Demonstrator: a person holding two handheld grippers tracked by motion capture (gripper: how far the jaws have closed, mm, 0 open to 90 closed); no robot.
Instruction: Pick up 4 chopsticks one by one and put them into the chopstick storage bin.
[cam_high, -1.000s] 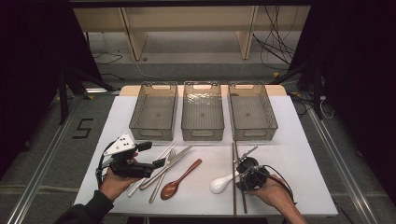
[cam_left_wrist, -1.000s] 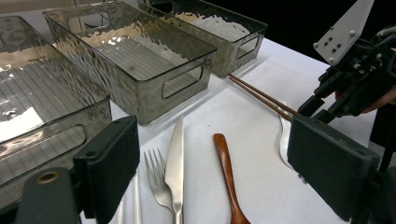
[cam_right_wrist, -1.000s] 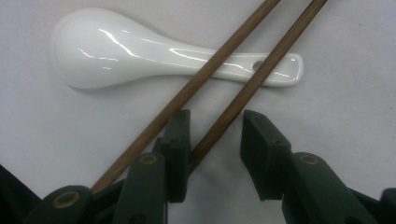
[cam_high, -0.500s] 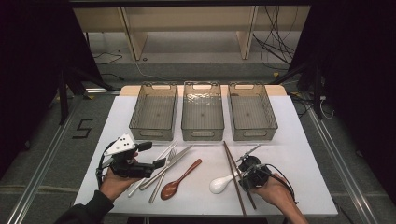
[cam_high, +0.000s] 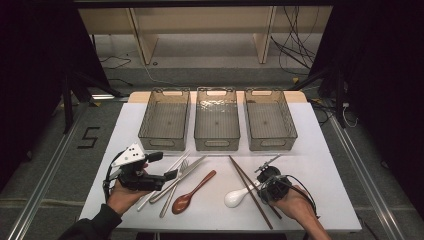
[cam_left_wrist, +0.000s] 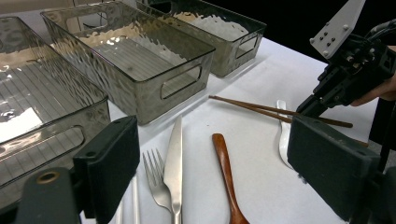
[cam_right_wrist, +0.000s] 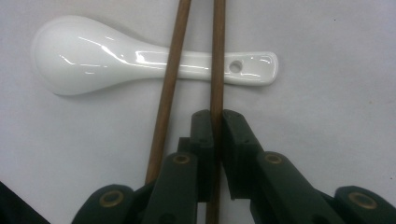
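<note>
Pinching 1 thin brown wooden chopstick (cam_right_wrist: 216, 70), your right gripper (cam_right_wrist: 215, 122) has just been closing, and its black padded jaws now press that stick between them. The second chopstick (cam_right_wrist: 168, 88) lies loose just left of the jaws, outside the grip. Both round sticks cross over the handle of a glossy white ceramic spoon (cam_right_wrist: 93, 53) on the matte white table (cam_high: 320, 165). Your left gripper (cam_high: 172, 175) hovers with its blocky foam-faced jaws wide apart, empty, above a steel fork (cam_left_wrist: 156, 179) and flat steel knife (cam_left_wrist: 175, 163), beside a smooth reddish wooden spoon (cam_left_wrist: 224, 168). 3 rectangular, rippled, smoky clear plastic bins (cam_high: 216, 120) stand beyond.
</note>
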